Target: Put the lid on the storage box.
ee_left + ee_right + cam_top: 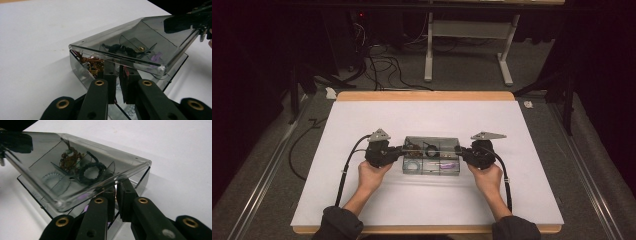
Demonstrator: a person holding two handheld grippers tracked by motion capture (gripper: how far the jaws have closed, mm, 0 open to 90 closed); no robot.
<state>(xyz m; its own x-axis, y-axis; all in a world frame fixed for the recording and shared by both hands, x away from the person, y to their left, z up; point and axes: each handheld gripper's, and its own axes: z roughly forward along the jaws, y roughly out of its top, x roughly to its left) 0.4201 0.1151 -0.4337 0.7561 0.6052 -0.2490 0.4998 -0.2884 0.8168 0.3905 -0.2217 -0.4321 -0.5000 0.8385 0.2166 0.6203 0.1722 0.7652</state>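
A: Report the position of the box.

B: The clear smoky plastic box (pixel 432 155) lies at the centre of the white table (pixel 362 200), long side running from 9 to 3 o'clock. Its lid (pixel 140 37) is tilted up off the base (pixel 78 68). Through the plastic, a dark ring-shaped item (pixel 91 171) and a brownish tangle (pixel 68 160) are visible.

A: Report the left gripper.

B: The left gripper (pixel 398 151) meets the box at its 9 o'clock end. In the left gripper view its jaws stand nearly together under the lid's edge, at the base wall. Whether the pads pinch that wall cannot be told.

A: Report the right gripper.

B: The right gripper (pixel 460 152) meets the 3 o'clock end. In the right gripper view its jaws stand nearly together below the lid's edge; a firm clamp cannot be confirmed.
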